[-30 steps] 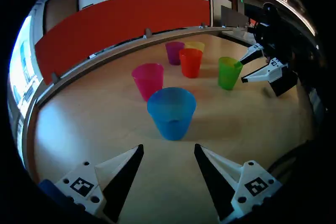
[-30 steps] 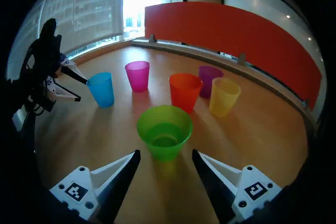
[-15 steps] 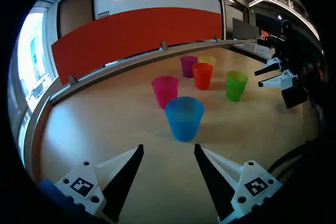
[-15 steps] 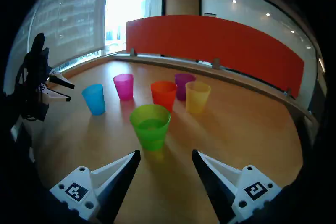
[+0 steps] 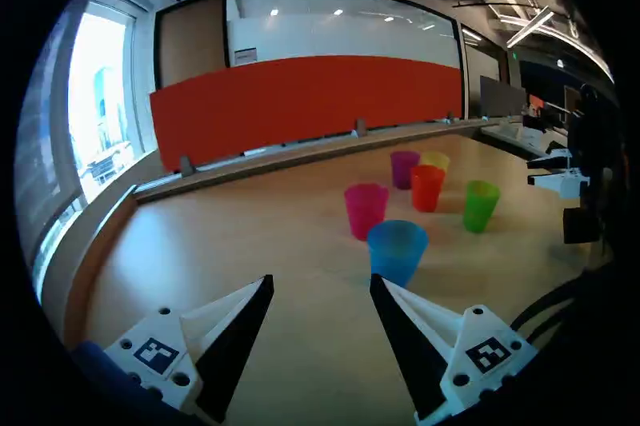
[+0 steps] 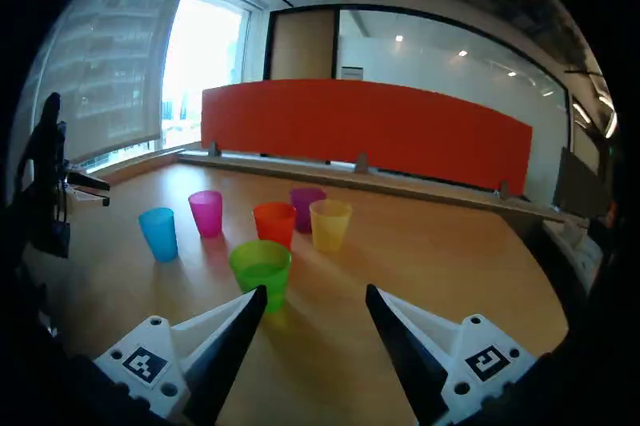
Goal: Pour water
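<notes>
Table first: big light wooden top, with a long red divider panel running along its far edge and a bright window off to one side. Left gripper hangs over the wood with its fingers spread wide and nothing between them. The blue cup sits just past its right fingertip, not touching it. Right gripper is the same deal, jaws wide apart and empty, with the green cup just beyond its left fingertip. In the left gripper view you can also spot the right gripper far off at the right edge.

Cups are all upright in a loose cluster mid-table. Behind the blue one is a pink cup, then the orange cup, with a purple cup and a yellow cup close together at the back. Can't tell from here whether any of them has water in it.
</notes>
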The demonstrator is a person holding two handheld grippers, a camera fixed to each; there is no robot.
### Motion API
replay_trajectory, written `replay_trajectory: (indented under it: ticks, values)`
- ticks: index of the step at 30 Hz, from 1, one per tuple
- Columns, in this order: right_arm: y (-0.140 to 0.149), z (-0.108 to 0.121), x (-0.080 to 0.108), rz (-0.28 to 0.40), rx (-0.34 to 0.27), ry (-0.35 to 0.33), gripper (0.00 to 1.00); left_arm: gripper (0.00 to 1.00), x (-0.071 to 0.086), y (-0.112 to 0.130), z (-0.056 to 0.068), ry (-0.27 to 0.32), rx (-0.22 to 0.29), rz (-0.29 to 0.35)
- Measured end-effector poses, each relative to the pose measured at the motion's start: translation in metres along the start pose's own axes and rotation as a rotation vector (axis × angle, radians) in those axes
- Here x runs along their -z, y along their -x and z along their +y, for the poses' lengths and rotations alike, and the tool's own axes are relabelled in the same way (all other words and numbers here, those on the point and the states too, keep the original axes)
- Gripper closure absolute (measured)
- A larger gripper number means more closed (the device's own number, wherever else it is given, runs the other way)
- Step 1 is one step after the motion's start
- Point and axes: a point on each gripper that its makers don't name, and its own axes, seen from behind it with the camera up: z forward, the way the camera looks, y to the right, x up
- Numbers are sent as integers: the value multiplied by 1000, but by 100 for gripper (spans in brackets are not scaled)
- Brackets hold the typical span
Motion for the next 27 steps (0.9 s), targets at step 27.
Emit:
replay_trajectory:
  ticks: [27]
  values:
    - [-61,39,17,329,-64,194,4,11,47,-51,-40,-203,83,325]
